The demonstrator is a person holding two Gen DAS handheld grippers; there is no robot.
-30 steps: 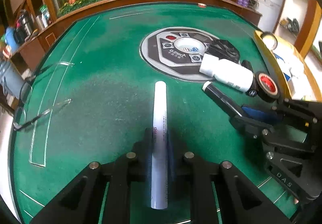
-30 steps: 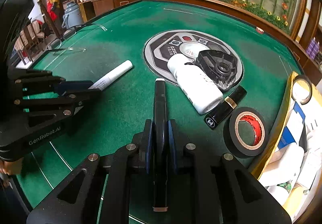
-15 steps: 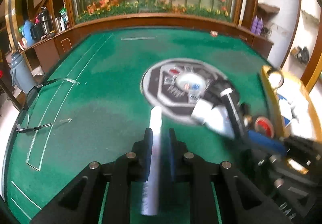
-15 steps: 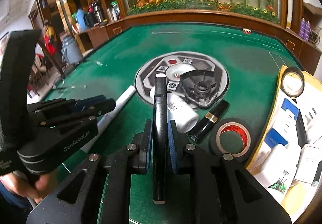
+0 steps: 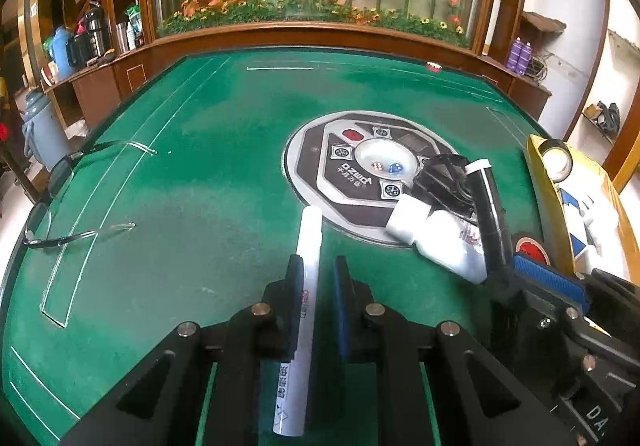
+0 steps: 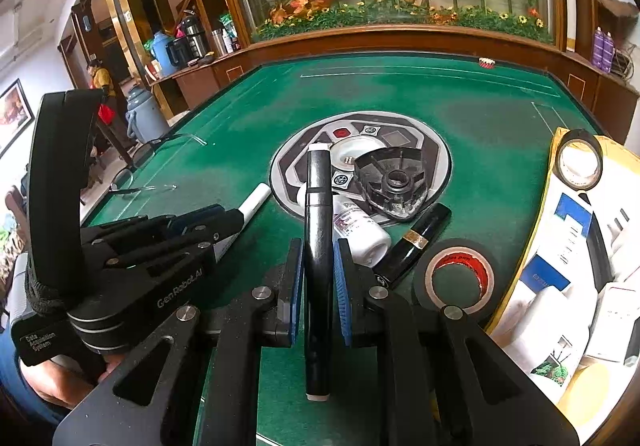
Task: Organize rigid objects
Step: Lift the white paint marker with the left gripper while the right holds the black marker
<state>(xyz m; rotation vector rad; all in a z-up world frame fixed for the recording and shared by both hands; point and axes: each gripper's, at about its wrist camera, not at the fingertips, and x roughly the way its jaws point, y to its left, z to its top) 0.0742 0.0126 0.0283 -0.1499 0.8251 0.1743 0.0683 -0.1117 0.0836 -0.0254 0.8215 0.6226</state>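
White marker (image 5: pixel 305 310) sits up off the green table (image 5: pixel 192 173), lying along the left gripper (image 5: pixel 318 286), resting against its left pad with a sliver of gap on the other side. Black marker (image 6: pixel 318 246) is pinched tight between the blue pads of the right gripper (image 6: pixel 318 282), also raised. Beyond them, a white bottle (image 6: pixel 358 224), black lipstick tube (image 6: pixel 416 240) and tape roll (image 6: pixel 456 278) crowd beside the round centre panel (image 6: pixel 436 161).

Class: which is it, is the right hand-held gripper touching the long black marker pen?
Touching. The right wrist view shows the right hand-held gripper with both blue pads pressed against the long black marker pen.
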